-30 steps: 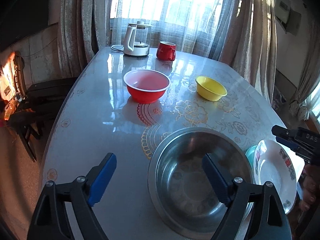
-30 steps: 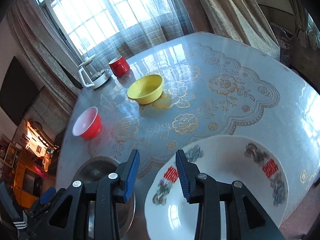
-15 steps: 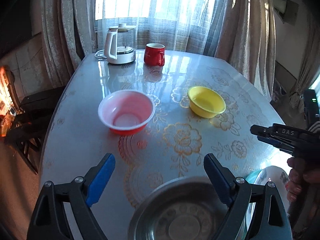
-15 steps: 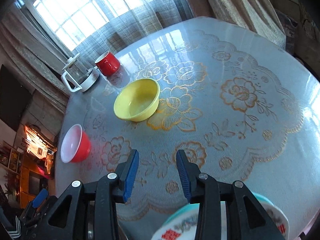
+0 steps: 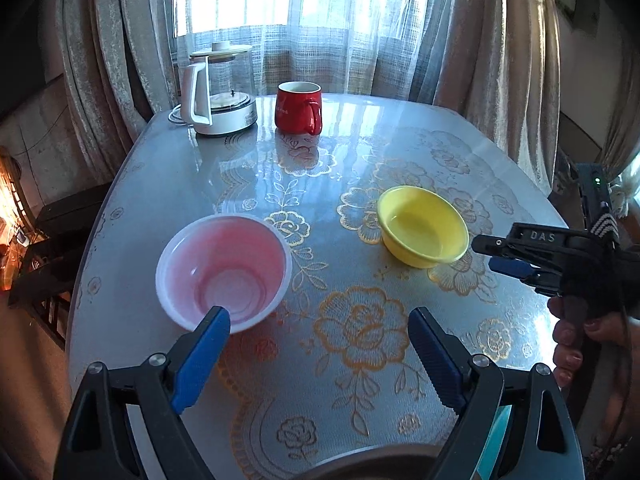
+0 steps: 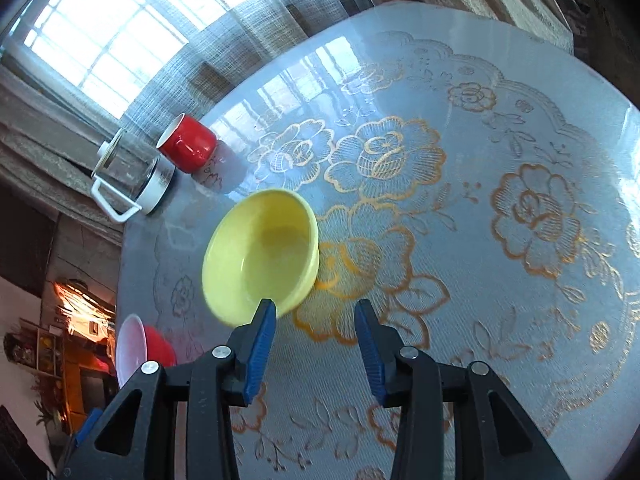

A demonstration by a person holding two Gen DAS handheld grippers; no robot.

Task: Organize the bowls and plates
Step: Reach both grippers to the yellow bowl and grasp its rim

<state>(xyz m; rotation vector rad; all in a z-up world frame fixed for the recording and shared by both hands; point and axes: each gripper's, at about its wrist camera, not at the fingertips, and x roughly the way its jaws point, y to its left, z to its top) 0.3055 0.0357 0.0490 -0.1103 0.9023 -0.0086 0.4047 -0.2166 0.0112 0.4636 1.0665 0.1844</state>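
Observation:
A yellow bowl (image 5: 423,225) and a red bowl with a pale inside (image 5: 224,266) stand on the flowered table (image 5: 352,332). My left gripper (image 5: 318,330) is open and empty, its left finger just in front of the red bowl's near rim. My right gripper (image 6: 315,324) is open and empty, its left finger at the near rim of the yellow bowl (image 6: 260,256). The right gripper also shows in the left wrist view (image 5: 500,254), just right of the yellow bowl. The steel bowl's rim (image 5: 372,464) peeks in at the bottom. The red bowl also shows at the left of the right wrist view (image 6: 142,348).
A red mug (image 5: 299,107) and a glass kettle on a white base (image 5: 218,92) stand at the table's far end by the curtained window. A teal edge (image 5: 494,440) shows beside the steel bowl. A dark bench (image 5: 60,220) stands left of the table.
Both grippers moved forward over the table. The steel bowl and the flowered plate slid out of view below; the red and yellow bowls came close to the fingers.

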